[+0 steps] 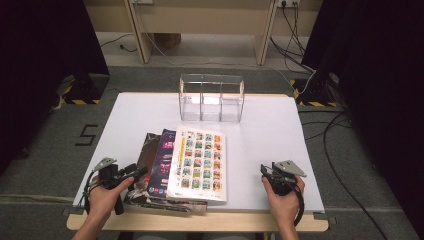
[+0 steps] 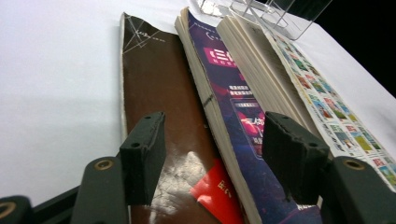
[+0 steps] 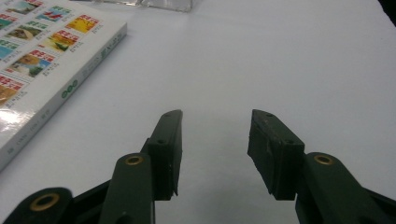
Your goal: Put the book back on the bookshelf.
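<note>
At the desk's [image 1: 260, 135] near-left corner, left gripper [image 1: 131, 175] parted wide over the brown book [image 2: 159, 93], bottom of the fanned stack, gripping nothing. Near the near-right corner, right gripper [image 3: 215, 140] also agape, empty, above bare white top. Just beyond, purple book [image 2: 233, 93] and picture-grid book [image 1: 199, 162] overlapping toward the middle. Farthest, clear divided holder [image 1: 212, 97] at the far edge. Likely the approach step; next, closing on one book's spine and lifting toward a slot.
</note>
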{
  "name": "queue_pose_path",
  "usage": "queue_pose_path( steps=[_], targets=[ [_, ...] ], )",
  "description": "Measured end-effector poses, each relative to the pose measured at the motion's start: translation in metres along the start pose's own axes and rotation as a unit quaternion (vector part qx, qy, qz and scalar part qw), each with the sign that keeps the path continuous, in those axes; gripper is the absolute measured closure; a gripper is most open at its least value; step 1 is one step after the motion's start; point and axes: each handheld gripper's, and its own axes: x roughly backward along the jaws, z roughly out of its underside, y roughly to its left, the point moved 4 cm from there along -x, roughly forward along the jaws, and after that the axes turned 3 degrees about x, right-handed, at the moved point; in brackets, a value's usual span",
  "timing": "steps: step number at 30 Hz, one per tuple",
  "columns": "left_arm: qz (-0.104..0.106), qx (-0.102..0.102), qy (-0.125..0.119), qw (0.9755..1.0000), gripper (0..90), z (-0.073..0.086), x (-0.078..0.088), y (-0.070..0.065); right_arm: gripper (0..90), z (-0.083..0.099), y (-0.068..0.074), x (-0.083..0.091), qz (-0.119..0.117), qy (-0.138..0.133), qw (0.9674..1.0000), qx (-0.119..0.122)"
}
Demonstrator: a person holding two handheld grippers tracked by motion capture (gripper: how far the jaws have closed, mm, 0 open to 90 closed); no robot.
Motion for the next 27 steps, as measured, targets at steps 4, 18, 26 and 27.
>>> queue_pose_path(
  steps=[4, 18, 26, 27],
  targets=[
    [0.007, 0.003, -0.001, 1.0, 39.6, -0.004, 0.0, -0.002, 54.5, -0.005, 0.004, -0.001, -0.009, 0.0, 1.0, 0.001],
    [0.067, -0.016, 0.033, 0.9971, 40.5, -0.027, -0.026, -0.043, 52.8, -0.038, 0.051, -0.023, -0.128, 0.031, 0.9912, -0.007],
    [0.087, -0.016, 0.096, 0.9914, 38.2, -0.024, -0.061, -0.061, 51.7, -0.04, 0.078, -0.035, -0.19, 0.077, 0.9787, -0.008],
    [0.083, -0.02, 0.101, 0.9912, 38.3, -0.024, -0.065, -0.061, 51.4, -0.041, 0.081, -0.038, -0.196, 0.084, 0.977, -0.007]
  ],
)
